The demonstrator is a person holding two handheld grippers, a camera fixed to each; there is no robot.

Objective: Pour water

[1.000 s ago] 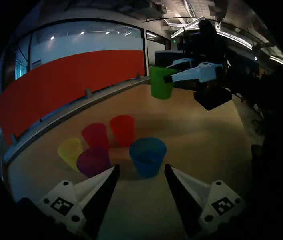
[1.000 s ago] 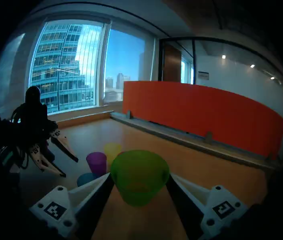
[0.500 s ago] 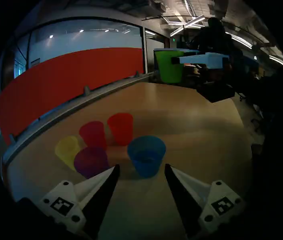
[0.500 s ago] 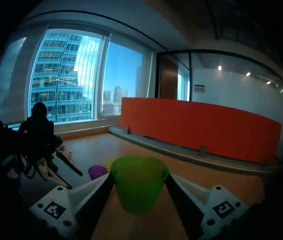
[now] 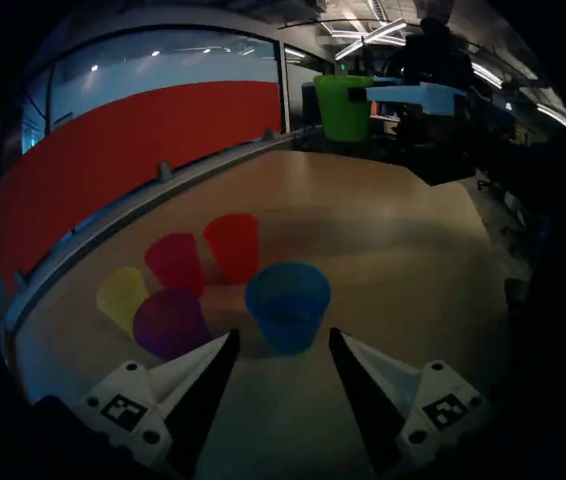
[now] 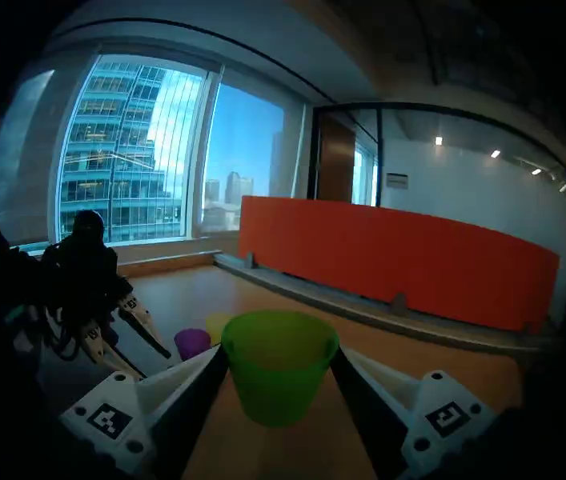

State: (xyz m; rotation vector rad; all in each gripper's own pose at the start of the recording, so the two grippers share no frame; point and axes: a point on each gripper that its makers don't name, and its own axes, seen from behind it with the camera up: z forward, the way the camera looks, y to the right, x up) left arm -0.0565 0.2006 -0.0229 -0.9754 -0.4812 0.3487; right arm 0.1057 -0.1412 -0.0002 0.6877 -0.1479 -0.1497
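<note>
Firmly, right gripper [image 6: 278, 353] clamps upright green cup [image 6: 279, 388].

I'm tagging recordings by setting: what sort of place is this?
Probably an upper-floor office meeting area: a long wooden table, an orange wall panel under glass partitions, and tall windows facing city towers.

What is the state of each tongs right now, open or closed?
Left tongs: open, holding nothing; the blue cup stands just ahead.
Right tongs: closed on the green cup.
</note>
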